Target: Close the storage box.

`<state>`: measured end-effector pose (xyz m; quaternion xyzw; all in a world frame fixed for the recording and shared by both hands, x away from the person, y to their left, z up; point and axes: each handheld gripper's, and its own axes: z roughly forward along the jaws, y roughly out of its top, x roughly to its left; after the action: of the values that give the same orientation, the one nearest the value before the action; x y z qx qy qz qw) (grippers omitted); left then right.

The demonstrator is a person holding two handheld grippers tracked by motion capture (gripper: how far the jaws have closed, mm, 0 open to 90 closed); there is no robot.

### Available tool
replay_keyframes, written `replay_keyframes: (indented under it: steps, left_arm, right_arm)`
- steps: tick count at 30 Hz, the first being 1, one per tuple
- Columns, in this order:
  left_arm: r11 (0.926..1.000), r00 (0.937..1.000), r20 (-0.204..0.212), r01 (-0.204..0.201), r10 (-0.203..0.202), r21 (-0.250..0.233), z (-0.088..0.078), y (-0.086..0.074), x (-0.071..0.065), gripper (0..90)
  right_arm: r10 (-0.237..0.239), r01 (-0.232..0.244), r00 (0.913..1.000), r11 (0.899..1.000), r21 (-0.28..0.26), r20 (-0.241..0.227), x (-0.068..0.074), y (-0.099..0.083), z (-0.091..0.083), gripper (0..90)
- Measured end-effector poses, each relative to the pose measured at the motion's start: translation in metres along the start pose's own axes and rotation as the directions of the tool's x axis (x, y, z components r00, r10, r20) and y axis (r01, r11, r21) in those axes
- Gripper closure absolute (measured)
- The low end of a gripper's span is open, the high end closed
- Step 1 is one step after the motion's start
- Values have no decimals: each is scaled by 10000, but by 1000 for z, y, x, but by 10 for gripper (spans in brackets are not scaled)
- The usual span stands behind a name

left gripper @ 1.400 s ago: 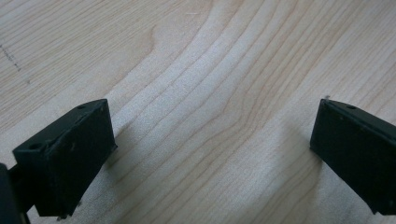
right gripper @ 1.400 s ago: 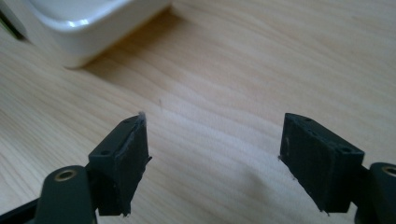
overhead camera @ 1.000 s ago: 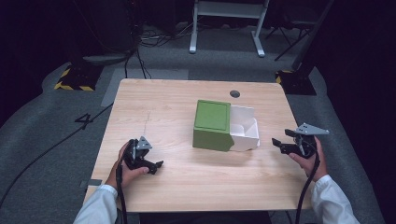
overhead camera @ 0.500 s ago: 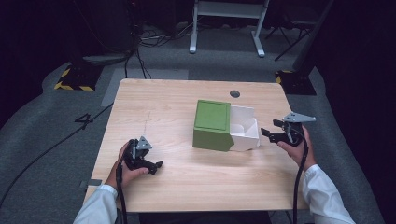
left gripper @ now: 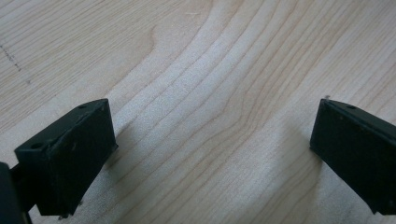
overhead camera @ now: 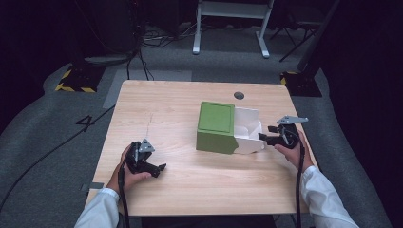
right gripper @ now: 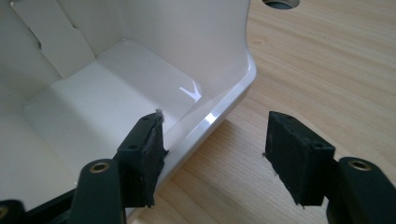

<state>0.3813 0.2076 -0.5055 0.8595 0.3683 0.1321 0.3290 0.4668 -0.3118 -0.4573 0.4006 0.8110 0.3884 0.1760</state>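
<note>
We see a light wooden table (overhead camera: 190, 190) with a round dark cable hole (overhead camera: 239, 95) near its far edge. Around it lies grey carpet, where a white "4" (overhead camera: 86, 120) is marked at the left. A black-and-yellow striped plate (overhead camera: 73, 81) sits beyond the table's left corner (another (overhead camera: 294, 77) by the right). Cables (overhead camera: 157, 38) run across the floor toward a white metal stand (overhead camera: 231, 19).
</note>
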Motion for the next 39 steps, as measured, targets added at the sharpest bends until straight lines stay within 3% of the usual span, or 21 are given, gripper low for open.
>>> replay_keyframes:
  steps: [3, 7, 15, 21, 27, 39]
  left_arm:
    - [10000, 10000, 0, -4, 4, 1, 0, 0, 0, 2]
    - [10000, 10000, 8, -3, 3, -3, 0, 0, 0, 2]
    - [10000, 10000, 8, 10, -10, -11, 0, 0, 0, 2]
    - [10000, 10000, -12, 21, -21, 4, 0, 0, 0, 2]
    - [10000, 10000, -31, 81, -81, -15, 1, 1, -1, 1]
    - [10000, 9999, -51, 93, -93, -19, 1, 1, -1, 1]
  right_arm:
    - [96, -96, 9999, 10000, -20, -116, 1, -1, 1, 444]
    - [278, -281, 9971, 9996, -24, -703, 3, -6, 6, 525]
    - [532, -532, 9981, 9986, -20, -310, 6, -7, 10, 563]
    - [455, -455, 9988, 9990, 18, -162, 15, -4, 12, 560]
    - [42, -42, 10000, 9998, 168, 13, 29, 1, 16, 529]
    - [-111, 113, 9999, 9997, 214, -95, 47, 13, 30, 499]
